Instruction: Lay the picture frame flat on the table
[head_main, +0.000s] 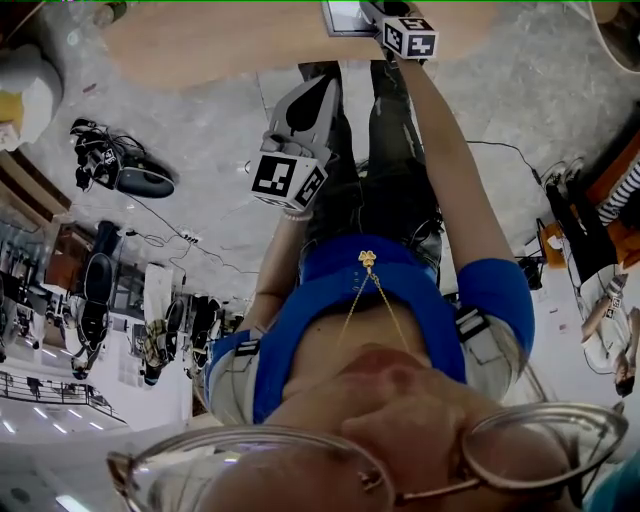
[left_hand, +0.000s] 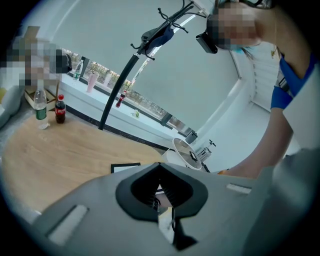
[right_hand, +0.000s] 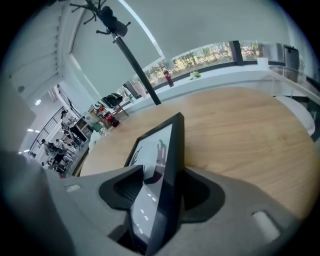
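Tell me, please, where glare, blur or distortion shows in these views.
Head view: strong barrel distortion, with the glasses at the bottom blurred. Left gripper view: dark vignetted corners. Right gripper view: small light reflections on the picture frame glass, and its near end is soft.

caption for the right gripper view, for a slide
Picture frame on edge between the right tool's open jaws, wooden table beyond
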